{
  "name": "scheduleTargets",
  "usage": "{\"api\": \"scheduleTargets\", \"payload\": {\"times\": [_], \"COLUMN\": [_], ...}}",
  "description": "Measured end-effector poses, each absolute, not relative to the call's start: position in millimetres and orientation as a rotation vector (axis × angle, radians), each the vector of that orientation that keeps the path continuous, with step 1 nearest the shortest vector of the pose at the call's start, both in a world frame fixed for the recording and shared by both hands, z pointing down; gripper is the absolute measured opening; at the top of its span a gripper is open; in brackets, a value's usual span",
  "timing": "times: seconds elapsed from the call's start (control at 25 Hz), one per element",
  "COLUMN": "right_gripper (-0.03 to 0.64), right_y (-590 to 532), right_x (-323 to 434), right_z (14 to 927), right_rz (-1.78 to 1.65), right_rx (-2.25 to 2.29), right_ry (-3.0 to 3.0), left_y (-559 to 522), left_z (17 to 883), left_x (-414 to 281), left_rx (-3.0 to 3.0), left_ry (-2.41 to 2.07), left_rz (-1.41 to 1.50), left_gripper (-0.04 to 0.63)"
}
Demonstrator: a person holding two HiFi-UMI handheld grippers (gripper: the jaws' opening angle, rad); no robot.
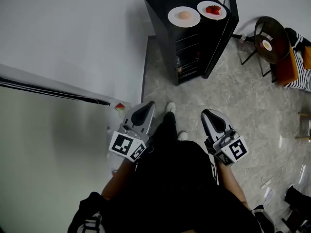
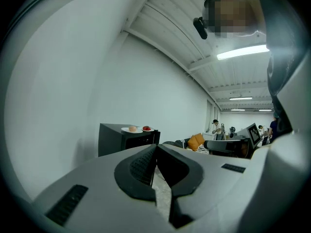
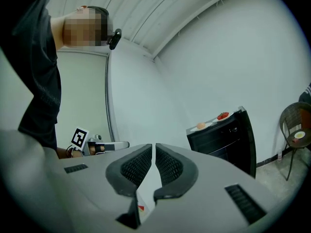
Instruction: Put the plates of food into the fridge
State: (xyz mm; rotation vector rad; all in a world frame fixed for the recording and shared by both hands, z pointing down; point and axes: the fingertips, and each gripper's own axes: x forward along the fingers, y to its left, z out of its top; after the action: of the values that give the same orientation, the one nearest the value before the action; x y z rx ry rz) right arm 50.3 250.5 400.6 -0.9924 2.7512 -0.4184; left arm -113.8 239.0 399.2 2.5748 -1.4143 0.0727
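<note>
Left gripper (image 1: pixel 144 109): grey jaws with black ribbed pads pressed together, tips touching, nothing between them. It is held well short of the small black fridge (image 1: pixel 182 42) and points toward it.

Right gripper (image 1: pixel 210 114): jaws closed to a thin slit, empty. It is also well short of the fridge, on its front side.

Grey marbled tile floor (image 1: pixel 233 96) lies between the grippers and the fridge.

Fridge door (image 1: pixel 222 33) stands open at the fridge's right edge.

On the fridge top sits a white round plate with a pale round lump of food (image 1: pixel 192 21). Just beside it, nearer the door, is a white round plate with red food (image 1: pixel 203 7).

Right of the fridge, apart from it, stands a dark round chair (image 1: pixel 272 33).
</note>
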Motion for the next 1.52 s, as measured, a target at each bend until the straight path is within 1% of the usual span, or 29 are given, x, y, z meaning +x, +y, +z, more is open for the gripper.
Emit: {"api": "scheduleTargets", "payload": {"times": [0.28,0.88,1.16,1.52], "right_gripper": [0.038,0.038,0.038,0.038], "right_y": [189.2,45.7,-5.0,-38.7], "right_x": [37.2,-11.3,-35.9,-25.5], "right_z": [399.1,411.2,409.3,416.2], "right_rz": [-0.500,-0.664,-0.685,-0.883], "right_rx": [-0.998,-1.098,-1.140,-1.150], "right_ry": [2.732,2.672,2.621,2.421], "left_y": [177.2,28.0,-18.5,-46.2], "left_z": [403.4,411.8,411.7,410.9], "left_x": [-122.2,-168.5,-185.7,-192.2], "left_rx": [2.585,2.579,2.616,2.618], "left_ry": [-1.367,-1.255,-1.194,-1.180], "left_rz": [0.056,0.030,0.038,0.012], "left_gripper": [0.023,0.023,0.023,0.023]}}
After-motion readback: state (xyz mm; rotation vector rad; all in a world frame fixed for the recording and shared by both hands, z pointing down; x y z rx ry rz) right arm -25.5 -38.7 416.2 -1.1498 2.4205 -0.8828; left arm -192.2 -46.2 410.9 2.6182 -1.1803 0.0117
